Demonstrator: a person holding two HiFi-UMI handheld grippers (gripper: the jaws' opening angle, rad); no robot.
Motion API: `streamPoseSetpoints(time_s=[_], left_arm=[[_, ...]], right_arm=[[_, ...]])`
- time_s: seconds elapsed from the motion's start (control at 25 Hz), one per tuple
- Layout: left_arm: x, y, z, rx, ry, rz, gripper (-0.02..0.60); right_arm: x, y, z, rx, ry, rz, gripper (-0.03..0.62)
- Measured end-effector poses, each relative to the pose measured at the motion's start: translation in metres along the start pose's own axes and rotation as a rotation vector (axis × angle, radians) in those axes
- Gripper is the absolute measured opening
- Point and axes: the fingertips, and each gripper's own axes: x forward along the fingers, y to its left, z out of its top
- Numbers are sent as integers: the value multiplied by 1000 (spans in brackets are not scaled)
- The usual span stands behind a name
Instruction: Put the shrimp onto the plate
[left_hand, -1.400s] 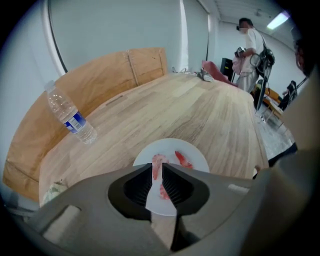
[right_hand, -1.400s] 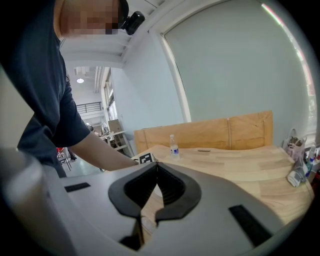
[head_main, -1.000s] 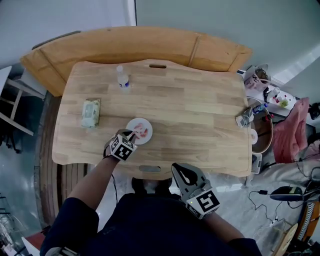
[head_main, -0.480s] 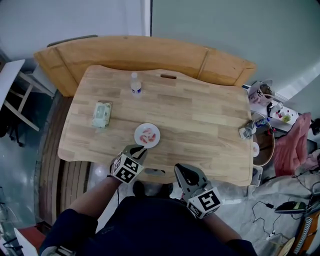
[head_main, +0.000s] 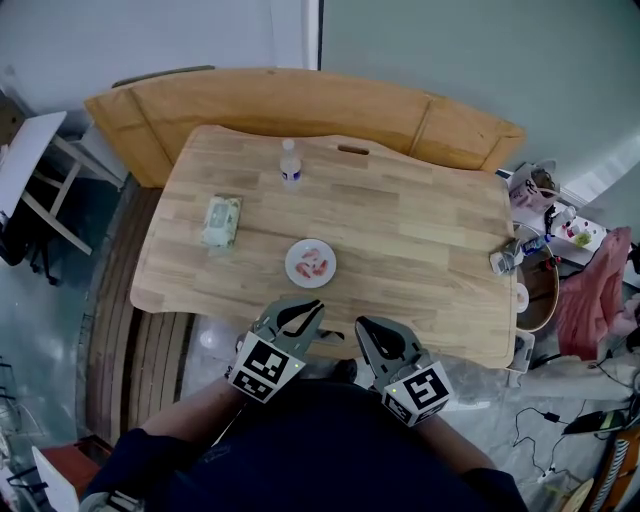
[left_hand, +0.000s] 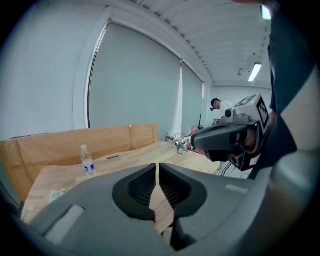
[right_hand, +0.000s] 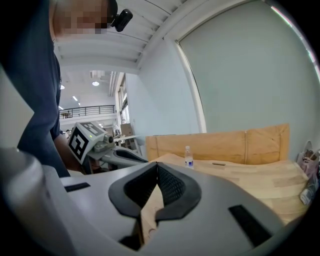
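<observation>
A small white plate (head_main: 310, 263) sits near the front middle of the wooden table (head_main: 400, 240), with pink shrimp (head_main: 316, 266) lying on it. My left gripper (head_main: 311, 309) hangs just off the table's near edge, below the plate, jaws shut and empty. Beside it to the right, my right gripper (head_main: 363, 326) is also shut and empty. In the left gripper view the jaws (left_hand: 156, 166) meet over the tabletop, and the right gripper (left_hand: 220, 137) shows at the right. The right gripper view shows its shut jaws (right_hand: 156, 166) and the left gripper (right_hand: 122, 158).
A water bottle (head_main: 290, 165) stands at the table's far side, and a green wipes packet (head_main: 221, 220) lies at the left. A wooden bench back (head_main: 300, 100) curves behind the table. Cluttered items (head_main: 535, 250) and cables sit off the right end.
My left gripper has drawn back from the plate toward my body, past the table's near edge. The shrimp stay on the plate. The right gripper has hardly moved.
</observation>
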Motion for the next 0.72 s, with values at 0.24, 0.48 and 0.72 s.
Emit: streamPoseSetpoints(time_s=[0.24,0.48,0.72], left_arm=[[-22,-17,31,-39,-99,-19,8],[-29,-21,27,-80,-126,-26,6],[-31,-23,24,-89,-122,-36,6]], right_arm=[[5,10,3,-28,-2,22,11],[10,22,-1,-48,6,35,9],[12,29,0,-74,-8,64,9]])
